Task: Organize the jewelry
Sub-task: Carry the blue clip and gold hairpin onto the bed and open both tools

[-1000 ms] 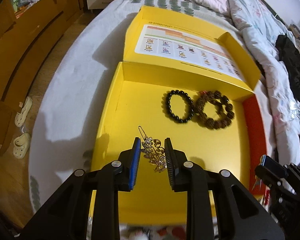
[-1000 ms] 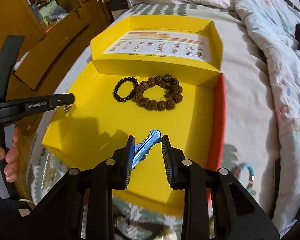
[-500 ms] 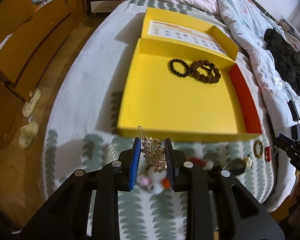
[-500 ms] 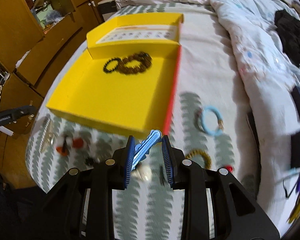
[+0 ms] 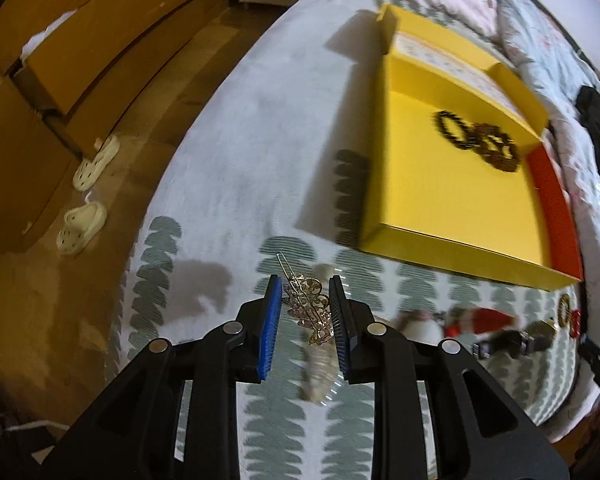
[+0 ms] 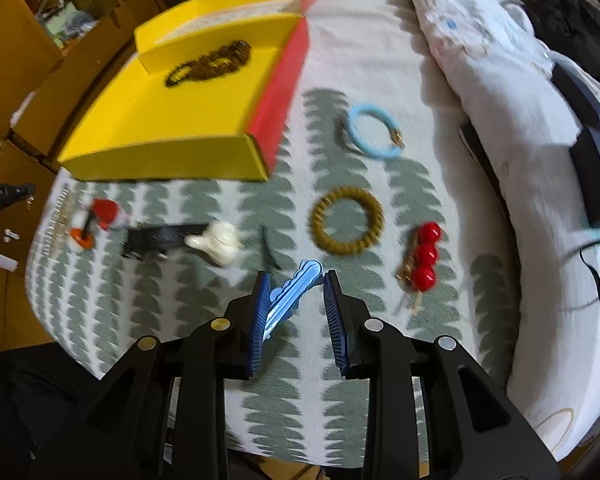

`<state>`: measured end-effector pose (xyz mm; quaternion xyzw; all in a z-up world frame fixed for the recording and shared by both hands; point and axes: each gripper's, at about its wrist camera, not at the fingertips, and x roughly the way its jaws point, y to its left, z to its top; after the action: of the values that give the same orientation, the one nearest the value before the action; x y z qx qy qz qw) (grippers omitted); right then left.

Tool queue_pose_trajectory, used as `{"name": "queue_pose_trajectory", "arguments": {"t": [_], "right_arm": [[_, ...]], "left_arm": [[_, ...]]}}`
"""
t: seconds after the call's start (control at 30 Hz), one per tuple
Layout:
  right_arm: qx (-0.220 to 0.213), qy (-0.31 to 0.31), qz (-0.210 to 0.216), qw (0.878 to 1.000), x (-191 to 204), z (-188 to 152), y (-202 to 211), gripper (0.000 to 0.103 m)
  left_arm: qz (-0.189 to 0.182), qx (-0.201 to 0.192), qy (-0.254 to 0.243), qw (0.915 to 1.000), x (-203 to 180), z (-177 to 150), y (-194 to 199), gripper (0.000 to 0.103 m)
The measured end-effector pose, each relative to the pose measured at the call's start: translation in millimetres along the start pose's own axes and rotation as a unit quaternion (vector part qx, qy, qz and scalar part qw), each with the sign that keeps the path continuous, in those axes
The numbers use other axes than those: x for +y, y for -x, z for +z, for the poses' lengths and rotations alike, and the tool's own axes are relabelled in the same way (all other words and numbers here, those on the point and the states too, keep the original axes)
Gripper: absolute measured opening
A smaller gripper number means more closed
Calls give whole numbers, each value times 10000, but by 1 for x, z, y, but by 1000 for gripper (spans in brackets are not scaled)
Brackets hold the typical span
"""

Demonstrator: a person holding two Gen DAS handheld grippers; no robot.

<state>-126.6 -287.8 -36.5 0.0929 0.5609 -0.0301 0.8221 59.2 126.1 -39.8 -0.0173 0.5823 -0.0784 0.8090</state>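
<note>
left gripper point(image 5: 305, 312) gripping gold hairpin point(image 5: 310, 312), seemingly

One yellow box point(image 6: 156, 128) sits open on the bed, holding two beaded bracelets: one black point(image 5: 454, 130) and one brown point(image 5: 500, 152), touching each other. Outside the box, on the patterned bedspread, lie two ring-shaped pieces, one light blue bangle point(image 6: 374, 131) and one olive twisted ring point(image 6: 347, 220). Beside them is one hairpin with three red balls point(image 6: 424, 258). There is one white clip point(image 6: 218, 243), one black strap-like piece point(image 6: 160, 240), and one red-and-white ornament point(image 6: 100, 218), blurred. Two hair clips are carried, one gold point(image 5: 310, 308) and one blue point(image 6: 294, 294). On the floor stand two pale slippers point(image 5: 88, 196).
</note>
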Motion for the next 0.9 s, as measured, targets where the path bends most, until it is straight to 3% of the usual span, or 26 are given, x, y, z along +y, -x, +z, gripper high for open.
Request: {"name": "queue_pose_trajectory", "arguments": {"t": [0.27, 0.67, 0.9], "right_arm": [[220, -125, -246, 9994, -18, -5, -14, 29], [507, -237, -524, 9971, -30, -5, -43, 30], [359, -209, -599, 9973, -28, -2, -33, 34]], "left_arm": [[336, 326, -79, 9989, 0, 1, -29, 25], [555, 594, -127, 9966, -2, -5, -52, 25], [565, 604, -157, 9965, -5, -5, -52, 26]]}}
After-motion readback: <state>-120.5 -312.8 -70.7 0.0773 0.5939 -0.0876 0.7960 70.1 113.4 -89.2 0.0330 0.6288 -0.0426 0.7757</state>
